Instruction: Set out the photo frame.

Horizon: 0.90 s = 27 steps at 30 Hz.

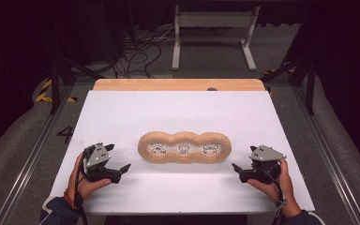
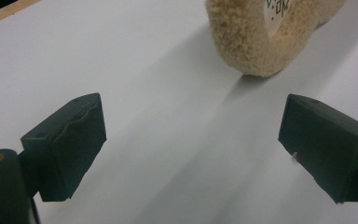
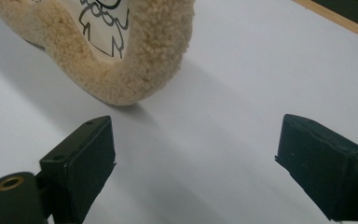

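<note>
A tan fleecy piece shaped like three joined rings (image 1: 184, 147) lies in the middle of the white table (image 1: 178, 112); each ring frames a white patch with a black line drawing. My left gripper (image 1: 118, 157) rests left of it, held in a hand, jaws open and empty. My right gripper (image 1: 244, 158) sits to its right, also open and empty. In the left gripper view the fleecy end (image 2: 251, 42) lies ahead of the open gripper (image 2: 193, 140), apart from it. In the right gripper view the other fleecy end (image 3: 135, 60) lies just beyond the open gripper (image 3: 196, 154).
A wooden strip (image 1: 178, 84) runs along the table's far edge. Behind it on the floor stand a white metal frame (image 1: 213, 33) and loose cables (image 1: 136, 51). Metal rails (image 1: 33, 154) flank the table on both sides.
</note>
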Tool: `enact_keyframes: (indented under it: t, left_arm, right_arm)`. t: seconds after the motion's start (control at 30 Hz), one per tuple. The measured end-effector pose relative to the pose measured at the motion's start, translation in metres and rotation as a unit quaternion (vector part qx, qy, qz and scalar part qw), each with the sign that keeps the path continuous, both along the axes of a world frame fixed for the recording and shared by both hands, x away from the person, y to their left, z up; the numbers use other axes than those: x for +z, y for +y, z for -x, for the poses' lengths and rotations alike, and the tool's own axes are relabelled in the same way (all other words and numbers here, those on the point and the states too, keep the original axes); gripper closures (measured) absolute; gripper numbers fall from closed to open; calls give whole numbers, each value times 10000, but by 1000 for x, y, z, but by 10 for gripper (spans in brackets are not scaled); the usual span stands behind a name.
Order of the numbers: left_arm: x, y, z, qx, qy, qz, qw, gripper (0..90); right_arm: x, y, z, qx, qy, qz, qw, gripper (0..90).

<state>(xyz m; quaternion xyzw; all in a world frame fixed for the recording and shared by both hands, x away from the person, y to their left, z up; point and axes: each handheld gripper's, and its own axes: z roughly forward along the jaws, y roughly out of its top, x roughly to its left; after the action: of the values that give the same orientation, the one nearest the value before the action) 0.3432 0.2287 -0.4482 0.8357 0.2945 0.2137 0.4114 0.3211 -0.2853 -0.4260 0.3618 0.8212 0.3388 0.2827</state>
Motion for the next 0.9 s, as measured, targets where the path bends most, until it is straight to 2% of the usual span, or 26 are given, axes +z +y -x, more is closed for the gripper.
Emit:
enact_keyframes:
  t: [0.2, 0.43, 0.9]
  left_arm:
    - [-2, 9, 4, 65, 17, 33, 10000, 77]
    - [-4, 19, 11, 130, 29, -72, 9999, 77]
    - [-11, 42, 22, 250, 112, -88, 9996, 76]
  right_arm:
    - [-2, -5, 3, -52, 12, 35, 10000, 112]
    - [-5, -11, 8, -140, 50, 40, 9999, 108]
    - [-11, -23, 19, -228, -14, -69, 9997, 102]
